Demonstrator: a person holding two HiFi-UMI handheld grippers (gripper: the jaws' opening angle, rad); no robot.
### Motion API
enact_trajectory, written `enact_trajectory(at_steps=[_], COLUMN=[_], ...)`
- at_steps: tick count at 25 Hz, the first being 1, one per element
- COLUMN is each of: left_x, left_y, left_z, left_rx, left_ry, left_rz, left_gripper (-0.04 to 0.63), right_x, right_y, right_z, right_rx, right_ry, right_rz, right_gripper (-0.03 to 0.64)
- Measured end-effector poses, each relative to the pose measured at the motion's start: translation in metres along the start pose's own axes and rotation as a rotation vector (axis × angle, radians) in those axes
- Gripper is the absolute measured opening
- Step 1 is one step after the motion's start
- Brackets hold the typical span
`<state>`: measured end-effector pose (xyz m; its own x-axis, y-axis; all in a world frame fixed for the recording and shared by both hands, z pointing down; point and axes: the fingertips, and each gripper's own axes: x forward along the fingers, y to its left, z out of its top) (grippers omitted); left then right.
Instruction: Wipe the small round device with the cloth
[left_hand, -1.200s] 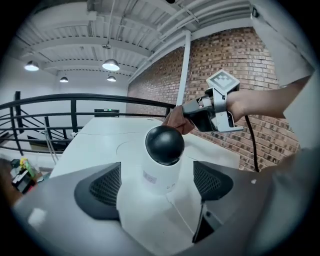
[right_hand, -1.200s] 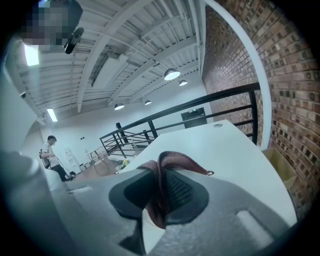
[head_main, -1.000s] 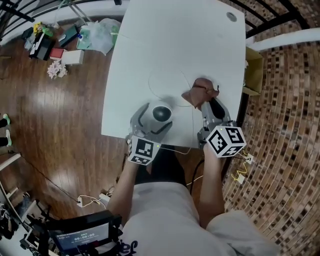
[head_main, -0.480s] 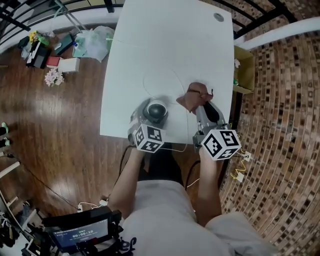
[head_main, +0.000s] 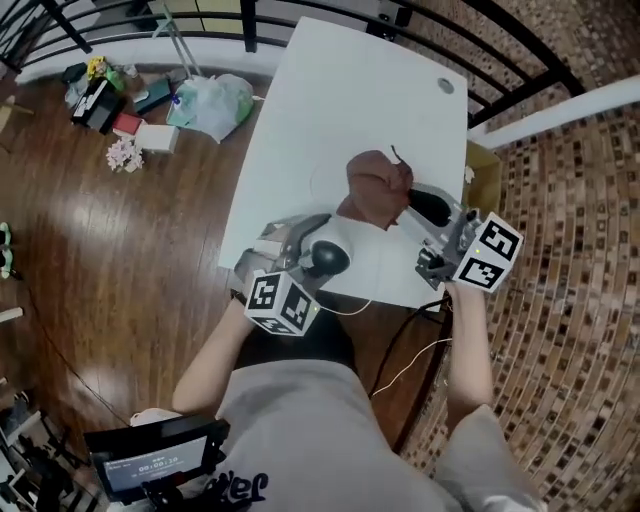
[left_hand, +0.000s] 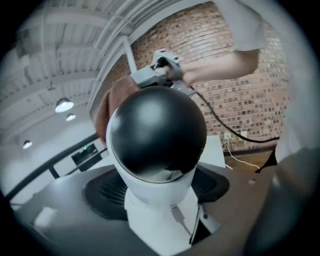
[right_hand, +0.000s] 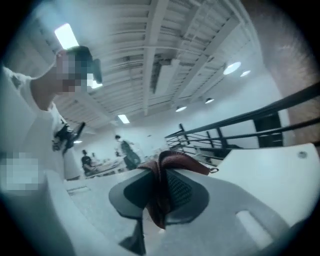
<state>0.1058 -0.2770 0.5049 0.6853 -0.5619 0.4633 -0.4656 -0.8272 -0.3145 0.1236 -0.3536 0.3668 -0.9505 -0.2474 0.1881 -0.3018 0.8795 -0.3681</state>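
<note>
Round device (head_main: 325, 255) above white table (head_main: 350, 100), wooden floor (head_main: 120, 260), possibly brick paving (head_main: 570, 200)

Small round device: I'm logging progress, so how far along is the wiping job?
Done: the left hand-held gripper has just closed its jaws on the white device with the glossy black dome, and the right hand-held gripper is clamped on the reddish-brown cloth. In hand: both are held over the white table, cloth near the dome. Left: no contact visible, so the wiping itself.
</note>
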Motion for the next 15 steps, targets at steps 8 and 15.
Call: enact_trajectory(at_steps=[8, 15], left_x=[-0.080, -0.106], left_y=[0.026, 0.021], left_z=[0.062, 0.066], left_rx=[0.091, -0.009], left_ry=[-0.170, -0.243], left_rz=[-0.041, -0.088], left_gripper=[0.399, 0.399], right_x=[0.067, 0.091], right_y=[0.119, 0.146], right_z=[0.034, 0.021], right_rx=[-0.293, -0.254], right_ry=[0.226, 0.310], right_rz=[0.489, 0.538], right_gripper=[0.041, 0.040])
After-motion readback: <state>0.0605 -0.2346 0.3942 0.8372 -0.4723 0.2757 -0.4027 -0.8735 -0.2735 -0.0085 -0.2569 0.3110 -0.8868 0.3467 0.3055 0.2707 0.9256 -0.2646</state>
